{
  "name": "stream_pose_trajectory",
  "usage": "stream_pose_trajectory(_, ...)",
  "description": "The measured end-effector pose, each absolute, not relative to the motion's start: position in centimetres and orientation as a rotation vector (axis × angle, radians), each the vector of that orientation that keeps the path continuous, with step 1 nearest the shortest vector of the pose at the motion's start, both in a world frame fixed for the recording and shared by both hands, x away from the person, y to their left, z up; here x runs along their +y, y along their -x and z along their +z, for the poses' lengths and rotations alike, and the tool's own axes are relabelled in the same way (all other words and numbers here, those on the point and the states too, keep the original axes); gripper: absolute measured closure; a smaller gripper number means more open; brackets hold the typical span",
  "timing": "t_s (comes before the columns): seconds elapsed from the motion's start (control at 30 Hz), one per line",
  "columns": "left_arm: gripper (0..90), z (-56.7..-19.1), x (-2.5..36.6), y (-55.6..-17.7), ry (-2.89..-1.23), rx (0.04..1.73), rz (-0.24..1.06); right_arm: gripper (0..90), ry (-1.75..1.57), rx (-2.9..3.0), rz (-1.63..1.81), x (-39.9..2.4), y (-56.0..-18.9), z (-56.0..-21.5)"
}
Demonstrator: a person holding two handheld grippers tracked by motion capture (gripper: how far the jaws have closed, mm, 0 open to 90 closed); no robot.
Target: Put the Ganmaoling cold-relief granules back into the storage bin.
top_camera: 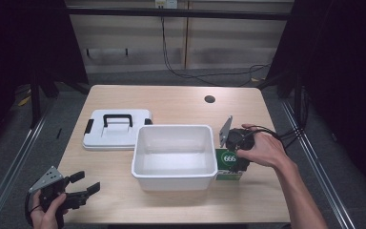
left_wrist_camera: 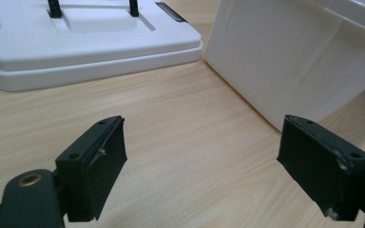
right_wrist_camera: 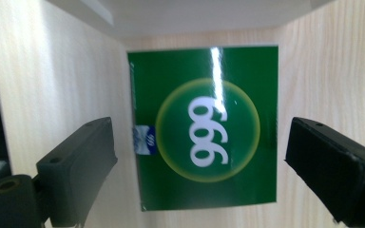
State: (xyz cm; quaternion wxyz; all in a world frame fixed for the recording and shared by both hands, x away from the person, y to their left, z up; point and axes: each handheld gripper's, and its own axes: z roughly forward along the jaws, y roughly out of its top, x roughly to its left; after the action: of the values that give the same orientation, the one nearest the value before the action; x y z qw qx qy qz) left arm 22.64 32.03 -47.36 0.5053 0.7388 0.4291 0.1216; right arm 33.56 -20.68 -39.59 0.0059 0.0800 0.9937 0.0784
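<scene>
The grasp of the green box (right_wrist_camera: 204, 128) is judged to be in hand: the right claw (right_wrist_camera: 199, 161) is held spread above it, where it lies on the counter (top_camera: 181, 102) just beside the white bin (top_camera: 174, 179). A descent and squeeze are called for next. The left claw (top_camera: 78, 187) (spread, unladen) is kept apart. Counted: one box, one bin, one lid (top_camera: 116, 136)
</scene>
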Motion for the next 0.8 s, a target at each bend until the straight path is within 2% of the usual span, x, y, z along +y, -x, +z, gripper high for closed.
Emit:
stream_pose_trajectory(0.47,15.9,-47.4,32.0,-22.7,-1.786,1.032,0.289,9.0,-0.173,3.097,0.109,-20.1,-33.7,-40.5)
stream_pose_trajectory(0.57,15.9,-47.4,32.0,-22.7,-1.785,1.034,0.289,11.9,-0.166,3.108,0.109,-20.0,-33.7,-41.0)
stream_pose_trajectory(0.8,15.9,-47.4,32.0,-22.7,-1.786,1.035,0.291,12.3,-0.152,3.144,0.096,-19.8,-34.1,-41.7)
